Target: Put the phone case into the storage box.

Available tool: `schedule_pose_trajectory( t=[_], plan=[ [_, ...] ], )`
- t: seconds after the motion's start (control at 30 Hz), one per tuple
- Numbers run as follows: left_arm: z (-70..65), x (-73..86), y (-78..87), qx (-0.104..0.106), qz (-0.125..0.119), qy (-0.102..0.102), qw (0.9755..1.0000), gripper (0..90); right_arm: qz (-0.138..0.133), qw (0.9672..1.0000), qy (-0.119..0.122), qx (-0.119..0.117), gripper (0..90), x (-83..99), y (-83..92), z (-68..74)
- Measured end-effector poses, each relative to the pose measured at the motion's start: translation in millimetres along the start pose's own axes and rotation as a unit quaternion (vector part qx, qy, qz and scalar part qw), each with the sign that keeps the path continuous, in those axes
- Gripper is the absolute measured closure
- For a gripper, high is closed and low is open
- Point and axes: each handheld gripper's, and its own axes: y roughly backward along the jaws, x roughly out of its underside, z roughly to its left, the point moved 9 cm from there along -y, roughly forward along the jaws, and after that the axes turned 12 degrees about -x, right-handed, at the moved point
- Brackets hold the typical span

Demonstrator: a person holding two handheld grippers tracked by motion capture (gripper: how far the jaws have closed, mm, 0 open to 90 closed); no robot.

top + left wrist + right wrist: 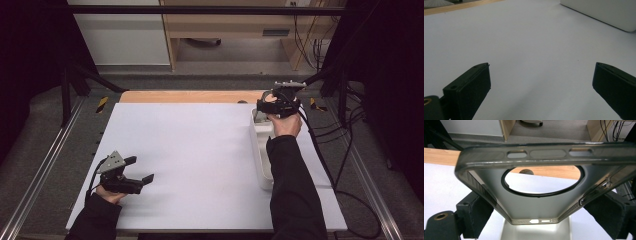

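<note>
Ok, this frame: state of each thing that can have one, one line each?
Left gripper: open, holding nothing, low over the white table.
Right gripper: shut on phone case.
Phone case: translucent grey, no phone in it, held above the bin.
White bin: upright on the table, contents not visible.

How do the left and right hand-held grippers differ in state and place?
The left hand-held gripper is open with nothing between its jaws; the right hand-held gripper is shut on a phone case. The left sits low over the bare white table at the near left; the right is over the far end of the white tray. Both have black jaws.
</note>
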Motion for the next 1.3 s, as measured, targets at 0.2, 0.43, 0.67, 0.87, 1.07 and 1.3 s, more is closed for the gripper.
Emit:
schedule_pose_trajectory(
  t=[0.2,0.43,0.67,0.87,1.07,1.3],
  plan=[
    [-0.3,0.1,-0.2,0.001,0.000,-0.001,1.0000,1.1,0.006,0.9999,-0.008,0.009,11.8,4.9,-6.3,-3.0],
    [-1.2,0.8,-1.0,0.003,0.003,-0.004,1.0000,1.1,0.018,0.9996,-0.017,0.016,11.7,11.5,-12.9,-6.8],
    [-1.8,1.5,-1.7,0.003,0.005,-0.005,1.0000,1.1,0.030,0.9992,-0.022,0.016,11.7,16.4,-19.1,-8.6],
    [-2.1,1.7,-1.7,0.004,0.006,-0.007,1.0000,1.1,0.043,0.9986,-0.026,0.018,11.7,21.8,-23.9,-9.5],
    [-2.5,1.9,-1.9,0.005,0.007,-0.007,0.9999,1.1,0.054,0.9981,-0.025,0.019,11.7,25.4,-27.4,-10.3],
    [-3.0,2.5,-2.4,0.006,0.008,-0.009,0.9999,1.1,0.062,0.9973,-0.033,0.022,11.6,29.6,-31.5,-13.5]
  ],
)
